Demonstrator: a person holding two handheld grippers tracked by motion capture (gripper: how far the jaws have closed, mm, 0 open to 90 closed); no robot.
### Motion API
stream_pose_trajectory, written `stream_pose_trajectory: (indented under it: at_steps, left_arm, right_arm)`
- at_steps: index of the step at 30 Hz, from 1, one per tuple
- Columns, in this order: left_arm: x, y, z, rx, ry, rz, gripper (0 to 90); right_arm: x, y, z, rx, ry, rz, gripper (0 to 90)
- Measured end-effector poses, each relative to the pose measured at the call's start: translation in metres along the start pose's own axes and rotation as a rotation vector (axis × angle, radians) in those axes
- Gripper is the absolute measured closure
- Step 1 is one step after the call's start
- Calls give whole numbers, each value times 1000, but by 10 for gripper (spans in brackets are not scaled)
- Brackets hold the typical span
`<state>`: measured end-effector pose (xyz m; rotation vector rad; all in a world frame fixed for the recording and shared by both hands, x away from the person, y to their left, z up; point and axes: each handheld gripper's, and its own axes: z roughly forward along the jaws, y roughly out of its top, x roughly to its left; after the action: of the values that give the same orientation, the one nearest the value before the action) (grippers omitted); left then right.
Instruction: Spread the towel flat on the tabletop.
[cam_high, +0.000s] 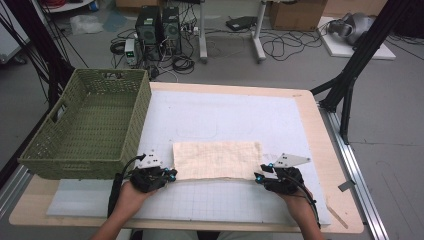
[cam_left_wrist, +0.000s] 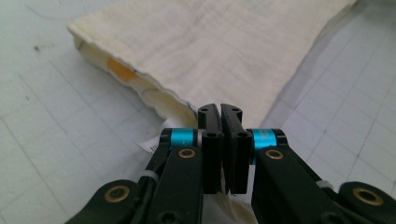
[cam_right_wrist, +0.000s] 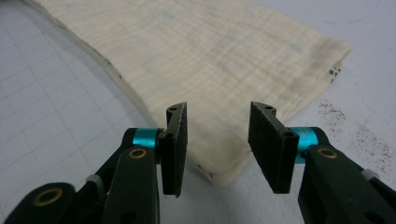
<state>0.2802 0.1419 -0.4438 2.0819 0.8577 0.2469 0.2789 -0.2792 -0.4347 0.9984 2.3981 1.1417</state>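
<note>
A folded cream cloth (cam_high: 217, 159) lies flat on the white gridded mat, near the table's front. My left gripper (cam_high: 171, 175) is at the cloth's near left corner; in the left gripper view (cam_left_wrist: 220, 111) its jaws are pressed together with the cloth (cam_left_wrist: 210, 51) edge pinched between them. My right gripper (cam_high: 259, 175) is at the near right corner. The right gripper view (cam_right_wrist: 218, 119) has its jaws standing apart, with the cloth (cam_right_wrist: 210, 60) corner lying on the mat between and below them, pads not touching it.
A green woven basket (cam_high: 75, 161), nothing in it, stands at the table's left, close to my left hand. The white mat (cam_high: 225, 117) stretches behind the cloth. Black frame posts stand off the table at right, cables and computers on the floor beyond.
</note>
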Motion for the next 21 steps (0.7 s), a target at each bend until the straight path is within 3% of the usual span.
stream_pose_trajectory:
  at_steps: [3,4,5,8,9,11,13,14,16,21]
  left_arm:
    - [0,2,0,-4,16,-12,818]
    - [-1,3,0,-15,29,-12,737]
    - [-1,5,-1,-27,41,-13,704]
    - [-1,13,-1,-87,84,-8,654]
    - [-1,17,0,-109,91,-12,654]
    - [1,25,4,-117,102,17,648]
    - [6,32,11,-120,123,30,651]
    - [10,35,15,-121,133,23,673]
    - [17,37,24,-107,162,21,713]
    - [25,33,38,-10,229,33,758]
  right_arm:
    - [1,0,2,8,-7,-11,619]
    - [2,0,5,41,-11,-27,676]
    - [2,0,5,41,-11,-27,676]
    - [1,-1,7,77,-8,-33,717]
    - [1,-1,7,77,-8,-33,717]
    - [1,-1,5,85,-5,-25,714]
    - [0,0,0,59,-2,-13,702]
    - [-4,1,-7,-4,-3,12,687]
    - [-6,1,-11,-32,-17,30,677]
    - [-9,-2,-10,-26,-28,42,661]
